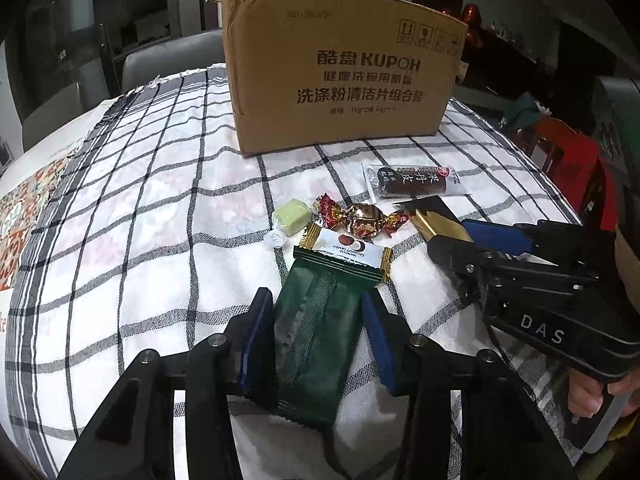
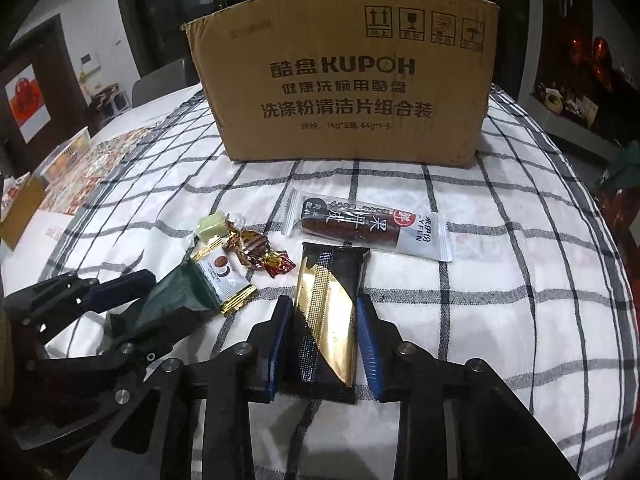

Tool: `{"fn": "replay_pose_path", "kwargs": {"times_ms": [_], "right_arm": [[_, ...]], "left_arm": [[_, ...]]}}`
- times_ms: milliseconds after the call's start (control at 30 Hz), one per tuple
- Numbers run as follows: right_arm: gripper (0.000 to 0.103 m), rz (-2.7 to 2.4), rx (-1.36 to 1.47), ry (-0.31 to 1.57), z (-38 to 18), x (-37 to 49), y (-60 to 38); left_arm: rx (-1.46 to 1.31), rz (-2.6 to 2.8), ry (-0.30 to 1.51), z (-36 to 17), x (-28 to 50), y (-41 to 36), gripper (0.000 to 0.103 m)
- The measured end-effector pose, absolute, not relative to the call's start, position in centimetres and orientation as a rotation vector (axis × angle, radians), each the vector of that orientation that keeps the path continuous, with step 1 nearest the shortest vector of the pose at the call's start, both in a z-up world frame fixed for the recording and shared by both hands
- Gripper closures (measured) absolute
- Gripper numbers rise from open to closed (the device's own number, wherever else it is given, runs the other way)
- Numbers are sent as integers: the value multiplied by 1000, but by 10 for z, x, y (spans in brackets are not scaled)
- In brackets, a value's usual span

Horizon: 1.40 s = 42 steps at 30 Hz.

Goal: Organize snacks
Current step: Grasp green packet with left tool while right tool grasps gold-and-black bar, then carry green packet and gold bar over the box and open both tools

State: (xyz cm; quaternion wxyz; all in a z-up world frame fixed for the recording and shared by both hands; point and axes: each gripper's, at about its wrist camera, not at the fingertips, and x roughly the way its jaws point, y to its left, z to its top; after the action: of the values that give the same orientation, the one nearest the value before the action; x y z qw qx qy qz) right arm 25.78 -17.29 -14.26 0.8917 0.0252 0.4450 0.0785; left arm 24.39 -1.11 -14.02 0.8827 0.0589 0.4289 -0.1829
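My left gripper (image 1: 314, 296) is shut on a dark green snack packet (image 1: 316, 332), its blue pads pressing the packet's two long edges just above the checked cloth (image 1: 160, 208). To its right, my right gripper (image 1: 452, 236) is shut on a black and gold packet (image 1: 436, 220). In the right wrist view that packet (image 2: 328, 320) sits lengthwise between the right gripper (image 2: 324, 300) pads. The left gripper (image 2: 140, 304) with the green packet (image 2: 176, 292) is at the lower left there. An open cardboard box (image 1: 344, 80) stands behind the snacks.
Loose on the cloth lie a white coconut packet (image 1: 348, 250), a brown-red twisted candy (image 1: 362, 218), a pale green candy (image 1: 292, 218) and a long haw-roll packet (image 1: 416, 182). A grey chair (image 1: 168, 60) stands behind the table. A basket (image 2: 68, 152) sits at far left.
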Motion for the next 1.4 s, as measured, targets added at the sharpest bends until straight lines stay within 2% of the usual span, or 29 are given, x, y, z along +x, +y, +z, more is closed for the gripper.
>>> {"fn": "replay_pose_path", "kwargs": {"times_ms": [100,167,233,267,300,667,733,800,1400], "right_arm": [[70,164,57,920,-141,255,-175],[70,169,57,915,-139,254,-174],[70,175,55,915,-139,254,-173],[70,177,54,914,-139,253,-173],[70,179,53,914,-138,253,-173],[70,187,63,925,-142,252,-173],[70,188,66,925,-142,251,-174],[70,189,67,922,-142,251,-174],[70,223,101,816,-98,240,-182]], "left_arm": [[110,-363,873,-136,243,-7,77],[95,-364,887,-136,245,-4,77],[102,-353,892,-136,244,-5,69],[122,-346,899,-136,244,-7,51],[134,-343,896,-136,242,-8,42],[179,-356,905,-147,242,-18,41],[169,-370,902,-146,242,-19,54],[163,-364,905,-145,244,-18,55],[80,-316,786,-86,234,-11,56]]}}
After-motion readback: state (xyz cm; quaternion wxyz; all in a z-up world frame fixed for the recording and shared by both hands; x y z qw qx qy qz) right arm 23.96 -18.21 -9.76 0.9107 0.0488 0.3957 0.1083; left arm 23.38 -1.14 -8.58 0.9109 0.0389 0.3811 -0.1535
